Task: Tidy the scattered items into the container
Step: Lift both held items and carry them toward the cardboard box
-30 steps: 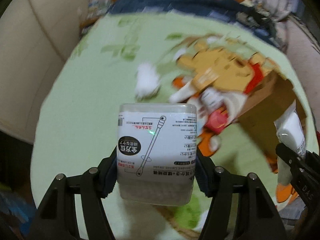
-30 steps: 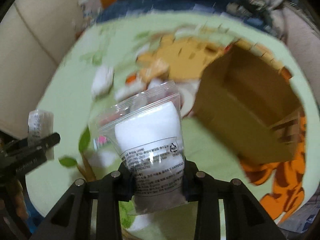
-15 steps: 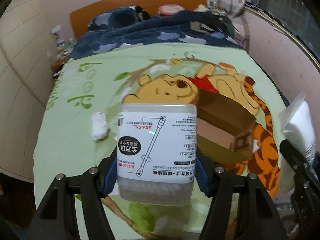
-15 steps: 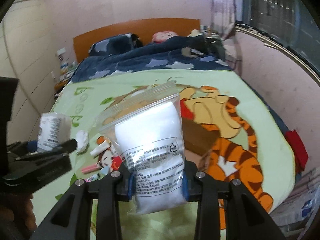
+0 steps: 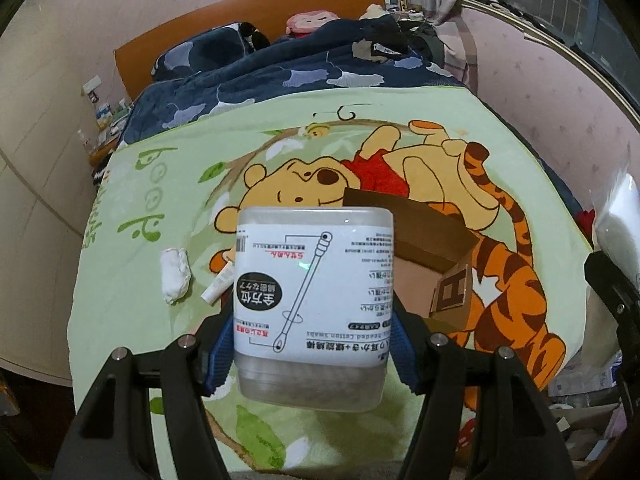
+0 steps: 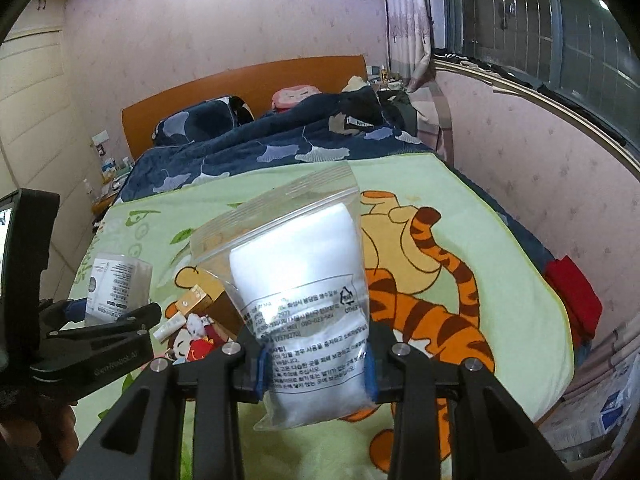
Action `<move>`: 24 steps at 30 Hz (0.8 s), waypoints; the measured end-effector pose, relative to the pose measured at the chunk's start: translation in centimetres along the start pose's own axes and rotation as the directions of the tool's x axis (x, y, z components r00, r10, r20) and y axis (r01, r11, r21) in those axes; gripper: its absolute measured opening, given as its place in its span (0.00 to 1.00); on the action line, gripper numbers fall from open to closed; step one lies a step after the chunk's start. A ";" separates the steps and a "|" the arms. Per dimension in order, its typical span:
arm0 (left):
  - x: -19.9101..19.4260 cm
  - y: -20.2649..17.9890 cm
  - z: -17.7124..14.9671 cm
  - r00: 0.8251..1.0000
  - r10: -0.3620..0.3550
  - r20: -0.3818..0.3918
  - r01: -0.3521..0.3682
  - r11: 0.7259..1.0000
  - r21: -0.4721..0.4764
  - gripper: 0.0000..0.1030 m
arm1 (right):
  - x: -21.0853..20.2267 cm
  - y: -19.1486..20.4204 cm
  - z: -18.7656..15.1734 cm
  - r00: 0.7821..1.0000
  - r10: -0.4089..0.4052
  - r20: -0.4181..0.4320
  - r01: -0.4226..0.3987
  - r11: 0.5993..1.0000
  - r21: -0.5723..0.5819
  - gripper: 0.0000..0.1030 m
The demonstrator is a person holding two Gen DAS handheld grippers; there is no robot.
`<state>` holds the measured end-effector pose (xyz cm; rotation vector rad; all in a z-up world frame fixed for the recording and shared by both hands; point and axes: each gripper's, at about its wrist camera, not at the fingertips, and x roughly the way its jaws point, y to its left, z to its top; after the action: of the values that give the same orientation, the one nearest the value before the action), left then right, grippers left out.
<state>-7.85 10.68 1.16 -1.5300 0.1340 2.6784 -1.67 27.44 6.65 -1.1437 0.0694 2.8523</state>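
My left gripper (image 5: 312, 354) is shut on a clear cotton swab box (image 5: 314, 300) with a white label, held up above the bed. My right gripper (image 6: 316, 364) is shut on a zip bag of white cotton pads (image 6: 300, 292), also held up. The open cardboard box (image 5: 432, 264) stands on the green cartoon blanket (image 5: 140, 280), just right of and behind the swab box. A white wad (image 5: 174, 274) and a small white tube (image 5: 218, 282) lie on the blanket to the left. In the right wrist view the left gripper (image 6: 100, 344) shows at the left with the swab box (image 6: 116, 284).
A small plush toy (image 6: 196, 340) and a tube (image 6: 170, 328) lie by the cardboard box (image 6: 212, 300). A dark blue quilt (image 5: 280, 80) covers the bed's far half before the orange headboard (image 5: 240, 16). A wall (image 5: 560, 120) runs along the right. A red cloth (image 6: 576, 300) hangs at the bed's right edge.
Both grippers have risen and pulled back from the bed, each keeping its item. The cardboard box and scattered items look farther and lower than before.
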 end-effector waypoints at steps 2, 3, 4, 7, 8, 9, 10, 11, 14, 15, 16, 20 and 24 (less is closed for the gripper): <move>0.1 -0.6 0.2 1.000 0.001 -0.004 -0.001 1.000 0.005 0.64 | 0.4 -0.5 0.2 1.000 0.008 0.001 -0.008 1.000 -0.001 0.34; 0.2 -0.9 0.3 1.000 0.002 -0.007 -0.001 1.000 0.008 0.64 | 0.6 -0.6 0.3 1.000 0.012 -0.001 -0.012 1.000 -0.001 0.34; 0.4 -1.1 0.4 1.000 0.005 -0.010 -0.005 1.000 0.013 0.64 | 0.9 -0.8 0.3 1.000 0.016 -0.004 -0.016 1.000 -0.002 0.34; 0.9 -1.7 0.7 1.000 0.013 -0.021 -0.013 1.000 0.026 0.64 | 1.8 -1.2 0.3 0.999 0.031 -0.018 -0.031 1.000 -0.001 0.34; 1.2 -1.8 0.8 1.000 0.016 -0.026 -0.016 0.999 0.029 0.64 | 2.1 -1.2 0.3 0.999 0.037 -0.027 -0.037 0.999 0.000 0.34; 1.5 -1.9 0.8 0.999 0.019 -0.032 -0.018 0.999 0.031 0.64 | 2.5 -1.2 0.2 0.999 0.042 -0.035 -0.042 0.999 0.001 0.34; 1.8 -1.9 0.9 0.999 0.022 -0.038 -0.020 0.999 0.032 0.64 | 2.9 -1.2 0.2 0.998 0.047 -0.043 -0.047 0.999 0.001 0.34; 2.2 -2.0 1.0 0.999 0.023 -0.048 -0.022 0.999 0.033 0.64 | 3.3 -1.2 0.1 0.997 0.050 -0.053 -0.050 0.999 0.001 0.34; 3.6 -2.2 1.3 0.997 0.029 -0.076 -0.026 0.999 0.043 0.64 | 4.8 -1.3 -0.2 0.995 0.056 -0.088 -0.055 0.998 0.006 0.34; 4.1 -2.2 1.4 0.996 0.031 -0.085 -0.027 0.999 0.045 0.64 | 5.2 -1.3 -0.2 0.994 0.057 -0.097 -0.056 0.998 0.009 0.34; 4.5 -2.3 1.5 0.995 0.031 -0.094 -0.027 0.999 0.047 0.64 | 5.7 -1.3 -0.2 0.993 0.057 -0.106 -0.056 0.998 0.012 0.34; 6.6 -2.8 2.3 0.992 0.027 -0.127 -0.020 0.998 0.055 0.64 | 7.4 -1.6 -0.3 0.988 0.055 -0.144 -0.052 0.998 0.018 0.34; 8.1 -3.4 2.9 0.989 0.026 -0.148 -0.015 0.997 0.072 0.64 | 9.0 -1.8 -0.4 0.983 0.050 -0.176 -0.047 0.999 0.024 0.34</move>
<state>-14.13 14.35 -4.55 -1.7153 0.2499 2.5425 -7.68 29.59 0.12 -1.4073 0.1358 2.7772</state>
